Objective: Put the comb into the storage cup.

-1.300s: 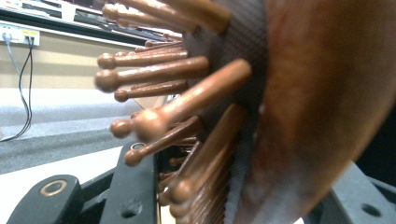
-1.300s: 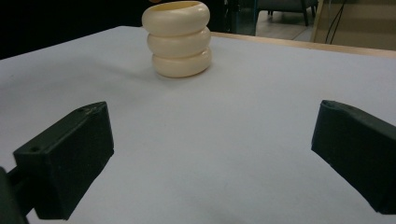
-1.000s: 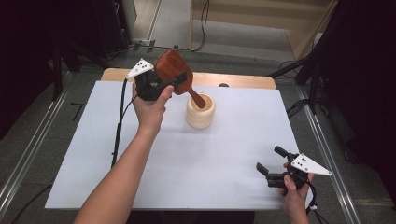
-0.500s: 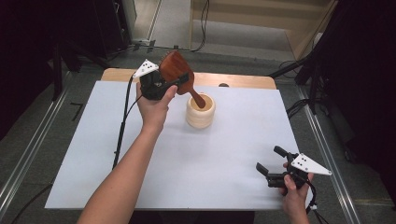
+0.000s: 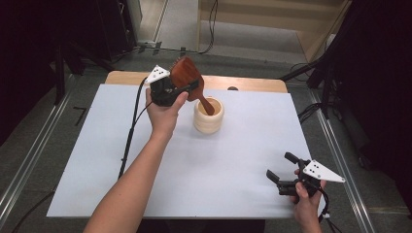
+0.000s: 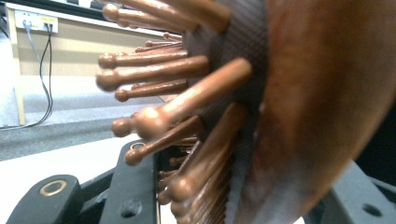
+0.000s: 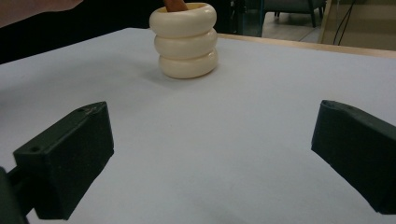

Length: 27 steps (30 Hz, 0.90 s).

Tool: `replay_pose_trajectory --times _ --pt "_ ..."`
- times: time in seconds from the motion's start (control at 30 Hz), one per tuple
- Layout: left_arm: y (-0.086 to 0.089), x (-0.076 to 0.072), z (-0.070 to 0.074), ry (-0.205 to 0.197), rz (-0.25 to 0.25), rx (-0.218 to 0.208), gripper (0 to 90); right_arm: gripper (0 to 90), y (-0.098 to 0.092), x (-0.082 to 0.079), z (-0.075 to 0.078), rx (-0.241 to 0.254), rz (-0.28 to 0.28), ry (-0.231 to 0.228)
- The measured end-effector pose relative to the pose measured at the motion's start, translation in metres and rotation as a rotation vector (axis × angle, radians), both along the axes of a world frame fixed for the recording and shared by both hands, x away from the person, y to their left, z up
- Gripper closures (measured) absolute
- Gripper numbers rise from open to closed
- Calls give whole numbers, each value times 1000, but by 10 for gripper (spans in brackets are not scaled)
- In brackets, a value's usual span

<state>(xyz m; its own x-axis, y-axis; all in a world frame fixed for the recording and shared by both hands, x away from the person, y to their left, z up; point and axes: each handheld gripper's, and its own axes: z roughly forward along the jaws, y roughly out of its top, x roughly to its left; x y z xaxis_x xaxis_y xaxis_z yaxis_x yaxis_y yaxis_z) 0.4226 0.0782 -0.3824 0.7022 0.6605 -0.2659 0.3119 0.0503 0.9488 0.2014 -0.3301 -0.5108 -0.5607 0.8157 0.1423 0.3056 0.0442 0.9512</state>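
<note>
Wooden hairbrush clamped in left gripper, handle in cream holder; right gripper fingers wide, empty.

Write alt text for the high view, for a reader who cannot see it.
The left gripper holds a brown wooden hairbrush by its head, with the handle angled down into a cream ribbed cup on a white table. Near the table's front right corner, the right gripper rests open with nothing between its jaws.
</note>
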Motion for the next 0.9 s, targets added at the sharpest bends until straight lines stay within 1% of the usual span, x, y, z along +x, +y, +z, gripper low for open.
replay_pose_trajectory --times 0.6,0.9 --pt "-9 5 -19 34 4 3 556 0 0 0 1 -1 -2 -2" --pt "-13 6 -24 46 1 5 556 0 0 0 1 -1 0 -2"
